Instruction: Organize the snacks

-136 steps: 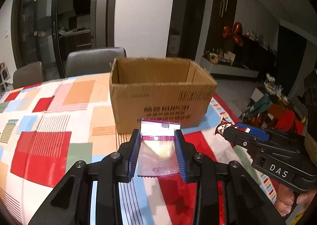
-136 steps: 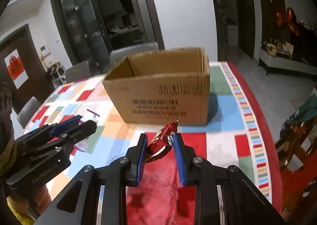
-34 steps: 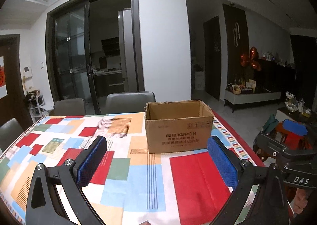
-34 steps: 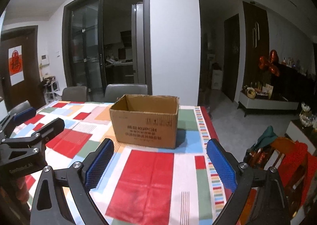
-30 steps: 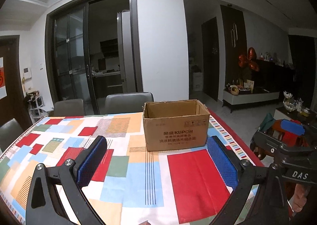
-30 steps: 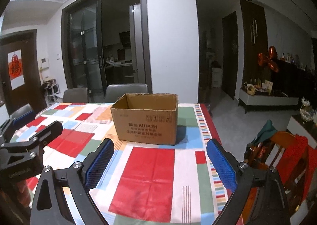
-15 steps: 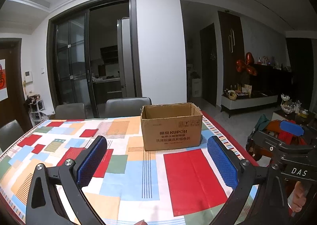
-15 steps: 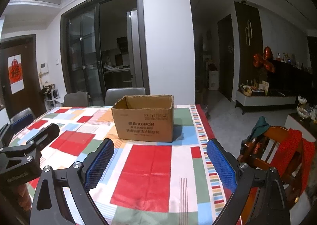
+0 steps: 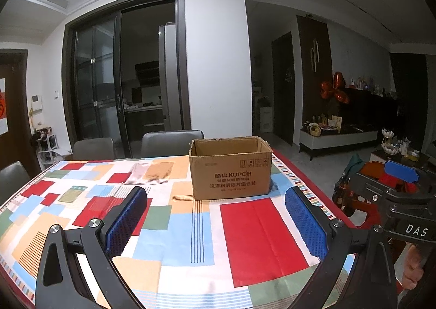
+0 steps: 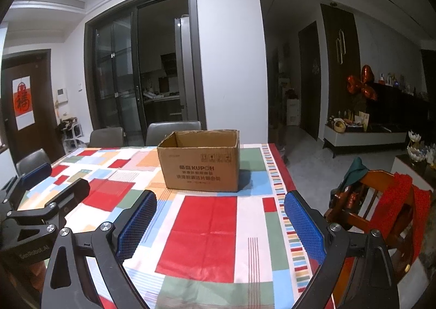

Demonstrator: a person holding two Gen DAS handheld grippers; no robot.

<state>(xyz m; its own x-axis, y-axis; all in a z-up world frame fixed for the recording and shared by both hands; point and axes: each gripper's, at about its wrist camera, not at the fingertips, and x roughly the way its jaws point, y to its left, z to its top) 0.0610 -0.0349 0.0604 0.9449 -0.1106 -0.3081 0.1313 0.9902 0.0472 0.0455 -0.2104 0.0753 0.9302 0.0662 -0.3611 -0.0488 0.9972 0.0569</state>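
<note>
Patchwork-print cloth covering the table (image 9: 245, 230), corrugated cardboard box (image 9: 231, 170) standing open-topped before glass sliding doors (image 10: 141, 74); left tongs (image 9: 215, 223) and right tongs (image 10: 219, 223) spread wide, empty.

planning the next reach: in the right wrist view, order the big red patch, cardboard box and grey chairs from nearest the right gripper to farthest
From the right gripper:
1. Red patch on the tablecloth, between its fingers.
2. Cardboard box, mid-table, straight ahead.
3. Grey chairs, behind the table's far edge.
</note>
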